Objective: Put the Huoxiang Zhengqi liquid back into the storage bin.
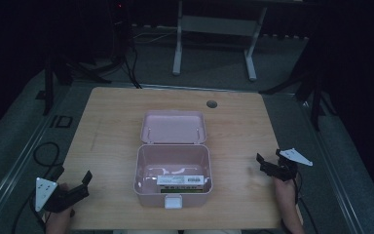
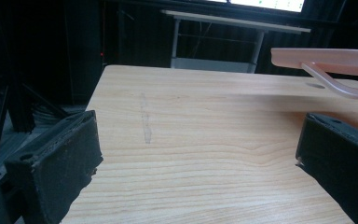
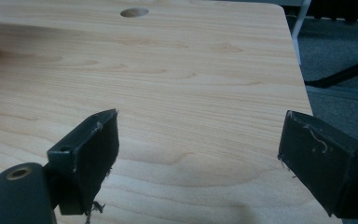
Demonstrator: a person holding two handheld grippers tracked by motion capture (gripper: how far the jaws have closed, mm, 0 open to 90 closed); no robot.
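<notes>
An open pink plastic box (image 1: 140, 168) sits at the middle of the wooden table (image 1: 112, 122), its lid (image 1: 173, 127) folded back flat behind it. A white and green carton (image 1: 181, 181) lies inside against the front wall. My left gripper (image 1: 73, 175) is at the table's front left corner, open and holding nothing. In the left gripper view its jaws (image 2: 196, 140) stand wide apart over bare wood, with the pink lid edge (image 2: 326, 57) at upper right. My right gripper (image 1: 269, 160) rests right of the box, open and empty. Bare table shows between its jaws (image 3: 198, 135).
A round cable hole (image 1: 212, 104) (image 3: 134, 12) lies near the table's far edge. A white desk frame (image 1: 214, 29) stands on the floor beyond. Black stand legs (image 1: 53, 73) flank the table, and cables (image 1: 46, 156) lie on the floor at left.
</notes>
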